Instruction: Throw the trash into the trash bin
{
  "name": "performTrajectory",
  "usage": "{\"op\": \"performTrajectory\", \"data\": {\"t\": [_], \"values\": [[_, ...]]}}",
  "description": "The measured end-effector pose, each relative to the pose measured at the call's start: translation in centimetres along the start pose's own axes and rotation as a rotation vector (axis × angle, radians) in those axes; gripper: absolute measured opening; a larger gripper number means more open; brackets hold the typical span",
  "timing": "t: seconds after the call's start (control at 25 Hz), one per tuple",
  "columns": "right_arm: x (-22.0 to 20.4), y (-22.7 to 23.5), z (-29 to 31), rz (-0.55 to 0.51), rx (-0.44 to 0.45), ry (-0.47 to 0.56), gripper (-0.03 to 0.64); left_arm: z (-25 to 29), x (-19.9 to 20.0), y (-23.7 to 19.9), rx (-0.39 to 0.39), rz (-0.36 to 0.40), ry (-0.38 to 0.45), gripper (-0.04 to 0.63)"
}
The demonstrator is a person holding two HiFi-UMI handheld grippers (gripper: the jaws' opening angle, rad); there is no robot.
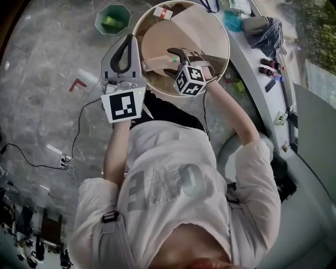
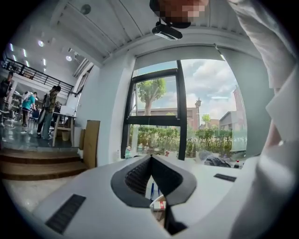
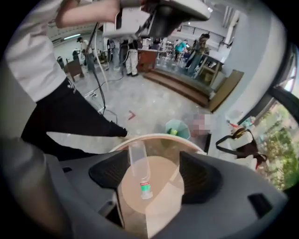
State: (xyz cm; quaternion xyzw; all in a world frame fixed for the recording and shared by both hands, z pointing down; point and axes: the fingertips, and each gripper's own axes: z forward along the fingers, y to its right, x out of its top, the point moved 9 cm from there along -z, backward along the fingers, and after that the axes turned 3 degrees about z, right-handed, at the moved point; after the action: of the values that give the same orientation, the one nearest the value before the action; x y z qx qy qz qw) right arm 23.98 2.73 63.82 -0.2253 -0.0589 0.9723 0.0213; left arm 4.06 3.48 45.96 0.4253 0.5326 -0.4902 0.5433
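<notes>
The left hand-held gripper (image 2: pixel 150 158) is pinched shut, empty. The right hand-held gripper (image 3: pixel 154 161) gapes wide: its view shows the bottle (image 3: pixel 138 170) loose between the jaws, inside the bin (image 3: pixel 159 136); the head view adds a carton (image 1: pixel 163 12) at the far rim.

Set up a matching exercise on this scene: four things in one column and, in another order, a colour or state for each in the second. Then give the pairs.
Things
1. bottle
2. small bin
3. left gripper
4. right gripper

Colours and states
A. jaws apart
B. green all over
C. clear, with a green band
D. jaws together

Pairs: 1-C, 2-B, 3-D, 4-A
</notes>
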Motion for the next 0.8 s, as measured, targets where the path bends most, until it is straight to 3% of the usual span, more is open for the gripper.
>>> {"op": "performTrajectory", "data": {"t": [0.28,0.52,0.8], "values": [[-5.0,-3.4,10.4,-0.123,0.183,-0.232,0.339,-2.4,-5.4,-1.5,0.117,-0.029,-0.088,0.011],[-6.6,-4.0,14.9,-0.145,0.173,-0.307,0.337,-2.8,-8.4,-2.3,0.16,-0.044,-0.13,0.011],[-6.2,-4.8,17.1,-0.188,0.191,-0.329,0.336,-2.8,-9.5,-2.2,0.147,-0.04,-0.148,0.011]]}}
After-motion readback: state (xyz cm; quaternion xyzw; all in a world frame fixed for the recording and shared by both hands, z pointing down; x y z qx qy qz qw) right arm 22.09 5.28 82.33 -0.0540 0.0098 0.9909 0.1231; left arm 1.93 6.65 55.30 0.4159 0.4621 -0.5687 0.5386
